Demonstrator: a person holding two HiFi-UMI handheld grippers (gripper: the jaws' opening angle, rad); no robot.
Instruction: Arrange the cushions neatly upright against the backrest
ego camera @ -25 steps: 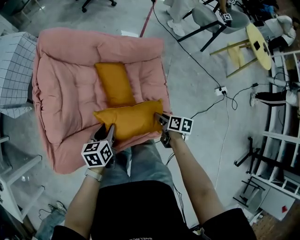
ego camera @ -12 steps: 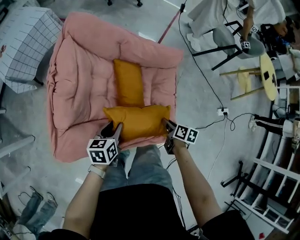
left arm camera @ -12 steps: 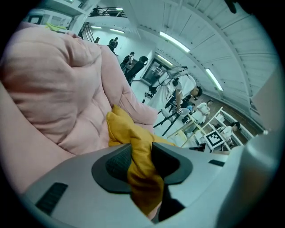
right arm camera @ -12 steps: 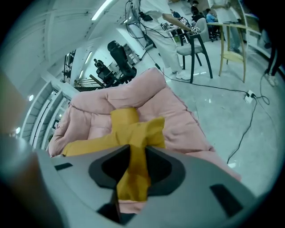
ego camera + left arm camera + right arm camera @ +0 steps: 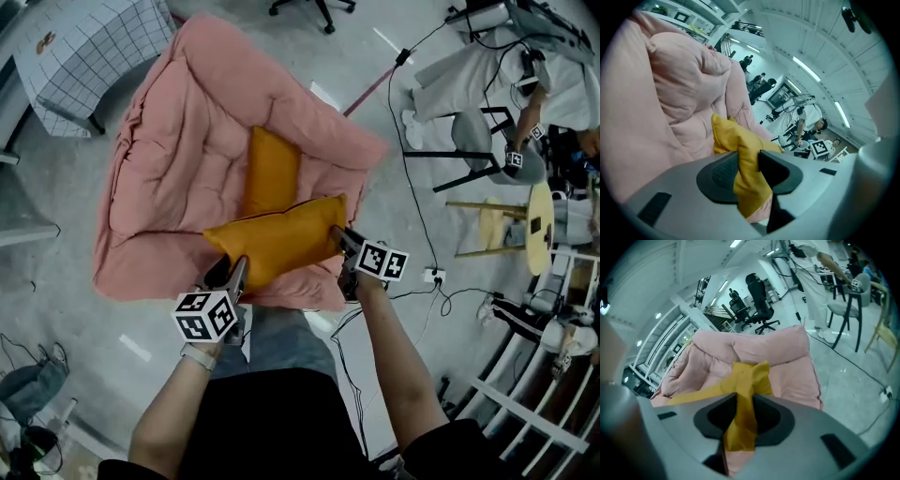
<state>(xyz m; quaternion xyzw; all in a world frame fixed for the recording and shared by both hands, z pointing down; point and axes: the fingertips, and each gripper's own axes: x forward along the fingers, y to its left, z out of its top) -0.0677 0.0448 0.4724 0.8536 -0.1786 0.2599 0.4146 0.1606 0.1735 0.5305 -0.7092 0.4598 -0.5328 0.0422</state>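
While the left gripper (image 5: pixel 229 274) pinches a corner of the orange cushion (image 5: pixel 277 241) between its jaws, the right gripper (image 5: pixel 337 234), jaws just closed, clamps the other.

Grid-patterned cloth (image 5: pixel 80 47) at upper left. White power strip (image 5: pixel 433 276) lies on concrete floor (image 5: pixel 56 309). Round yellow table (image 5: pixel 536 228) stands nearby.

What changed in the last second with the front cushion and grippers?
The right gripper has just been closing its jaws onto the front cushion at its right corner; both grippers have lifted it slightly from the pink chair. The left gripper kept its grip on the left corner; the second cushion lies as before.
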